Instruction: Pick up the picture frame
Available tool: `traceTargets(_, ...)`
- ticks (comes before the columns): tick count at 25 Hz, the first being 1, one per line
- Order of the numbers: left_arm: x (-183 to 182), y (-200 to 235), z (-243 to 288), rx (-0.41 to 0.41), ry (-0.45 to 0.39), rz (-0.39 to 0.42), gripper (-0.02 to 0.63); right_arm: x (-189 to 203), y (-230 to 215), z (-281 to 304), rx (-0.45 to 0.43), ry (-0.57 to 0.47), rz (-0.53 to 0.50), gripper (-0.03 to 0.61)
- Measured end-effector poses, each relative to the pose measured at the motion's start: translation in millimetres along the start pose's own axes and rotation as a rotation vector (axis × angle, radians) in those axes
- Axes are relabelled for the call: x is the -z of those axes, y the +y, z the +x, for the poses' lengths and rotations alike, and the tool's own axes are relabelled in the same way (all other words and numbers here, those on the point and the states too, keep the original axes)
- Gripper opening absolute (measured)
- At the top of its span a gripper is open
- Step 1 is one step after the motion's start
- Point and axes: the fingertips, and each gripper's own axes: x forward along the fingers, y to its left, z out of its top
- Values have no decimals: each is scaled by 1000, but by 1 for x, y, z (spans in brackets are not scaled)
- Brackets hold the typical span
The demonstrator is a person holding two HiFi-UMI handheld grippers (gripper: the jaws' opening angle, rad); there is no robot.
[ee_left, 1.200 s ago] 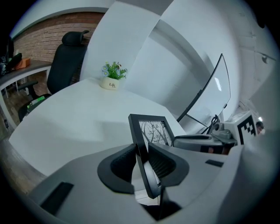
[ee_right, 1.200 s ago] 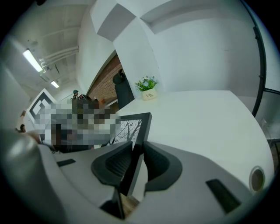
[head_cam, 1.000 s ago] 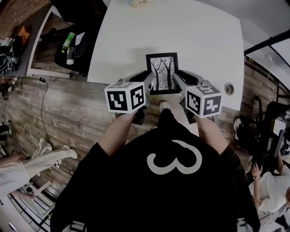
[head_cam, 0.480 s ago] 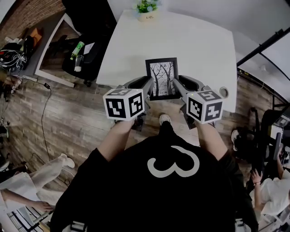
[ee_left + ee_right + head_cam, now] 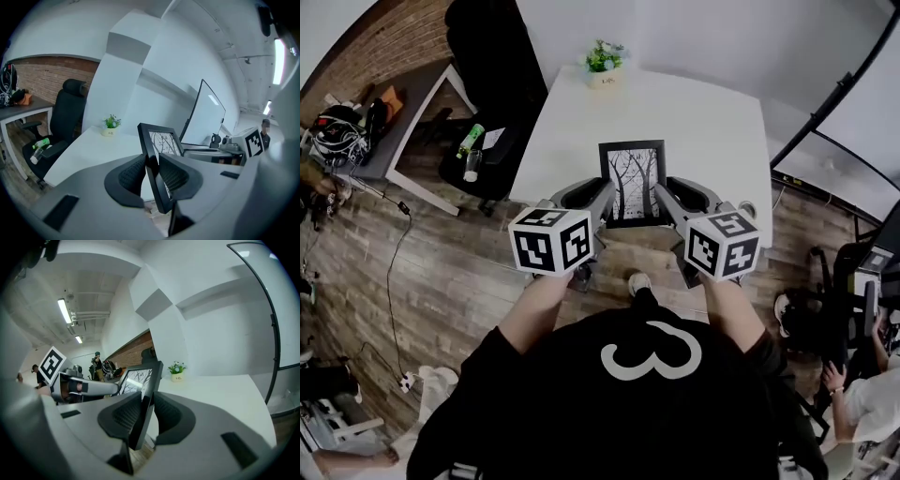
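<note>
**Item:** picture frame point(image 5: 632, 183), black moulding, print of bare trees.

**Location:** being held in the air over the near edge of the white table point(image 5: 703, 112). It is appearing clear of the top, with its face tilting up toward the person.

**Hold:** the left gripper point(image 5: 604, 190) is clamping the left rail, with pads pressing front and back. The right gripper point(image 5: 662, 193) is clamping the right rail the same way.

**Risks, as judged:**
- Each claw is biting only a narrow strip of rail, so a small slackening on either side is likely to leave the frame pivoting on the other.
- Hands drifting apart are likely to be pulling the pads off the rails. Hands drifting together or rolling unevenly are likely to be twisting the moulding.
- The lower edge is hanging past the table, over the wooden floor point(image 5: 469, 262), so a slip here is risking a hard drop and cracked glazing.

**Surroundings:** the potted plant point(image 5: 604, 58) is standing at the far edge, well apart and in no danger.
</note>
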Motion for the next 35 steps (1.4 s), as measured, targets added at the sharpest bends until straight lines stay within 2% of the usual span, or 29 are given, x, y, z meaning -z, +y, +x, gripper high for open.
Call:
traceTargets(8,-26,-30,-27,27,-78,105,98,-30,19,-36,1,-107,-4,98)
traceTargets(19,-33,-67,-40,83,-118,122,91,-37,17,-75,31,-167,-14,91)
traceTargets(27,-52,-95,-26,68,-145,159,91,-65,-3,-98,20,-223,-41,83)
traceTargets(35,-70,-112,-22,37,-178,174,89,-77,-18,-104,-36,-218,-6,83)
